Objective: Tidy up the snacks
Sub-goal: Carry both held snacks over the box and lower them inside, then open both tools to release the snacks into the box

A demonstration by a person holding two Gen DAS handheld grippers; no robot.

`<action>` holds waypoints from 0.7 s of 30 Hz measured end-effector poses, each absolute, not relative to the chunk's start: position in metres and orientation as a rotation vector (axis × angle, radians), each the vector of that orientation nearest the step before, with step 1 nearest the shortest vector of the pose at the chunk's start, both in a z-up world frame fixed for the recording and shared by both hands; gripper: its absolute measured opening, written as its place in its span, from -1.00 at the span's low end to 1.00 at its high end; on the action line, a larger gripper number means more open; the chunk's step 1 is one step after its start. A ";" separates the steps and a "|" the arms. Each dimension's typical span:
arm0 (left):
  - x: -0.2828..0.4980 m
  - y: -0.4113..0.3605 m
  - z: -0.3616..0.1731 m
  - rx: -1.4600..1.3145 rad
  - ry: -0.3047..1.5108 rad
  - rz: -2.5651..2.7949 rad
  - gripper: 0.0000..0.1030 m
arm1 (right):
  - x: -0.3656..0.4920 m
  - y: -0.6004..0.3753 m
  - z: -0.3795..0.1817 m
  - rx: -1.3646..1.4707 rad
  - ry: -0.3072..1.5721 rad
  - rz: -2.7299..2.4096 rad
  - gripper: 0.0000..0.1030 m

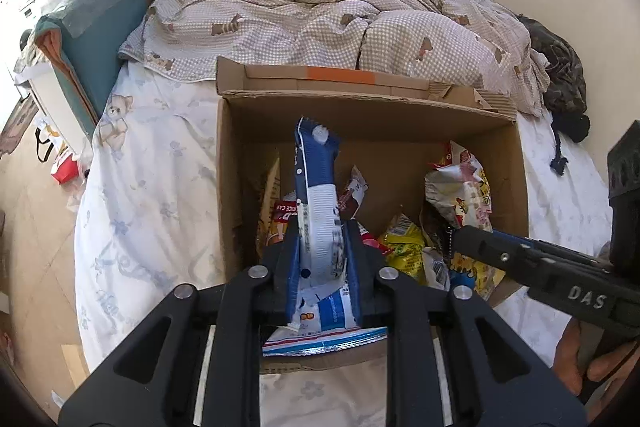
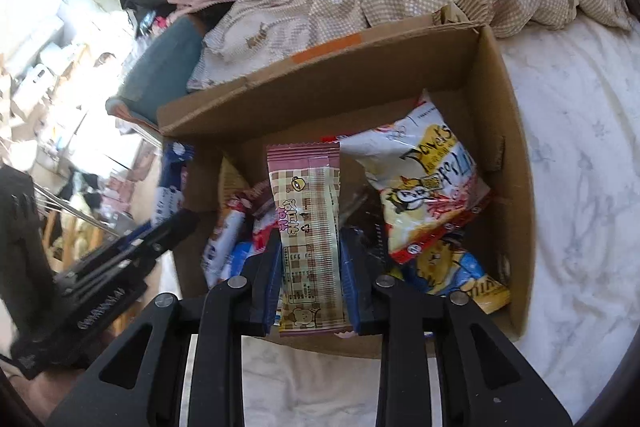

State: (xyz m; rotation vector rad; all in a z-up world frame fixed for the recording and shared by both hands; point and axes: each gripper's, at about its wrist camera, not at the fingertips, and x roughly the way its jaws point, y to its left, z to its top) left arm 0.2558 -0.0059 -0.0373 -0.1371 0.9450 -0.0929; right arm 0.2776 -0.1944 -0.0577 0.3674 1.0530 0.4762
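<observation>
Both grippers over the cardboard box (image 1: 240,155) — left (image 1: 320,247) pinching a blue packet (image 1: 316,187), right (image 2: 308,251) a pink one (image 2: 310,227).

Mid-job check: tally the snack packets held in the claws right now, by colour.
Blue-and-white packet, in left claw: 1
Pink checked packet, in right claw: 1
Total: 2
</observation>
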 end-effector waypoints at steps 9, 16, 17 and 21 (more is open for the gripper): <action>0.244 0.001 -0.022 -0.175 0.879 -0.058 0.73 | 0.274 -0.209 -0.040 0.441 0.960 0.444 0.58; 0.231 0.008 -0.006 -0.156 0.828 -0.009 0.73 | 0.267 -0.211 -0.024 0.420 0.926 0.429 0.59; 0.230 0.009 -0.005 -0.154 0.824 -0.002 0.73 | 0.263 -0.211 -0.020 0.408 0.917 0.426 0.61; 0.215 0.020 0.005 -0.172 0.803 0.028 0.73 | 0.249 -0.211 -0.010 0.374 0.913 0.411 0.79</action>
